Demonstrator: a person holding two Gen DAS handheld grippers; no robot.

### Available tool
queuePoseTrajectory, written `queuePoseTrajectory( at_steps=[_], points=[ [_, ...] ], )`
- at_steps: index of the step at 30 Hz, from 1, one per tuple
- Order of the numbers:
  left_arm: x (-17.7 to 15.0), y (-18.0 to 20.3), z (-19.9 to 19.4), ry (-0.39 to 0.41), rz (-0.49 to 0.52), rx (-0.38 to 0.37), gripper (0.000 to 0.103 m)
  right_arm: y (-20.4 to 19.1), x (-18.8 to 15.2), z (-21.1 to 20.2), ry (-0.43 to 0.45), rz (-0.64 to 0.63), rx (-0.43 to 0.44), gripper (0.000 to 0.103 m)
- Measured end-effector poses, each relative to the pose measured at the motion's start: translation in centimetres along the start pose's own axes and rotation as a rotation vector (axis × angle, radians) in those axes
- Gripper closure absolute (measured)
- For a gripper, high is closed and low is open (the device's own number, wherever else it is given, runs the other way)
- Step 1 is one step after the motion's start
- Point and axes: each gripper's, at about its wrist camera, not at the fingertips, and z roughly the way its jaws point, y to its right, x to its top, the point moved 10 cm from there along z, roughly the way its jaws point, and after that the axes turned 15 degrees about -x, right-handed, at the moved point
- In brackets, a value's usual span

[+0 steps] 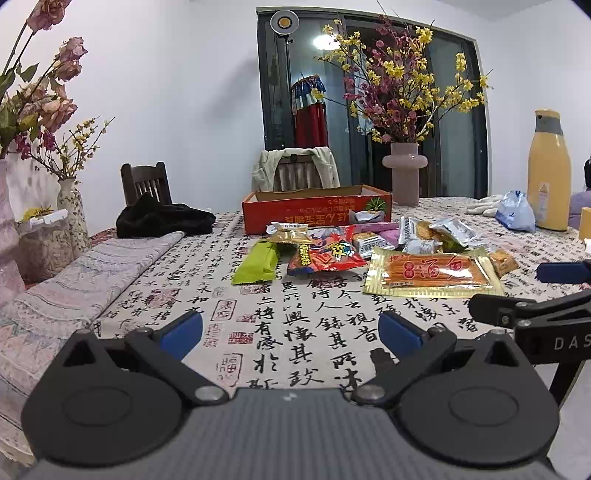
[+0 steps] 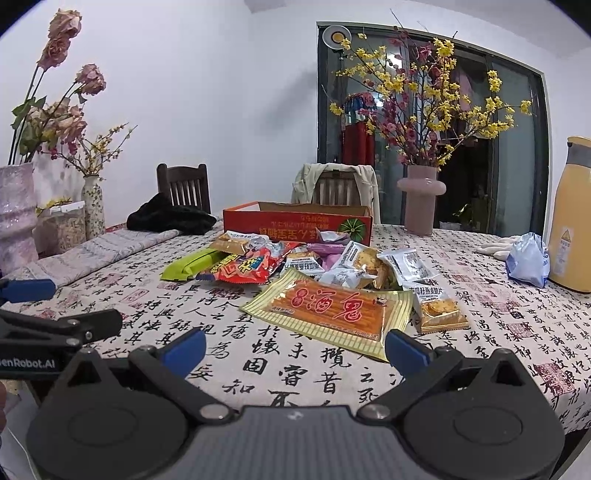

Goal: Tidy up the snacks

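Holding both the left gripper (image 1: pixel 290 329) and right gripper (image 2: pixel 295 347) released and empty over bare tablecloth (image 1: pixel 258 302), I keep the snack pile (image 2: pixel 314 273) ahead of both jaws and the red box (image 2: pixel 295 218) just beyond, likely its destination.

Both views: even, moderately bright indoor light. A round studio lamp (image 1: pixel 284 20) glows at upper centre, mirrored as a bright spot in the dark glass door (image 1: pixel 458 122) beside it. Shadows on the worktop (image 1: pixel 295 317) are soft and faint. The gold snack packet (image 2: pixel 332 310) shows mild glare. Fisheye distortion bows verticals near the edges; the corners vignette to black. Focus is sharp throughout.
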Motion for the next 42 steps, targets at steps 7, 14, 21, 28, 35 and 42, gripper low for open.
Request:
queuePoseTrajectory(
  at_steps=[7, 14, 21, 28, 35, 42],
  points=[
    [0.27, -0.67, -0.40, 0.030, -0.025, 0.014, 0.000, -0.09, -0.07, -0.06, 0.002, -0.007, 0.003, 0.000],
    [0.44, -0.96, -0.53, 0.046, -0.033, 0.020, 0.000, 0.07, -0.08, -0.05, -0.005, 0.005, 0.006, 0.000],
    [0.59, -0.63, -0.72, 0.068, -0.020, 0.010, 0.000, 0.19, -0.03, 0.09, -0.009, 0.017, 0.009, 0.000],
    [0.51, -0.90, -0.68, 0.073, -0.036, 0.006, 0.000, -0.10, -0.10, 0.09, 0.002, -0.006, -0.009, 0.000],
    [0.46, -0.88, -0.53, 0.067, -0.037, -0.003, 0.000, 0.04, -0.07, -0.01, -0.001, 0.012, 0.022, 0.000],
    [0.50, -0.63, -0.53, 0.068, -0.033, -0.013, 0.000, 0.16, 0.08, -0.06, 0.007, 0.019, 0.020, 0.000]
  ],
)
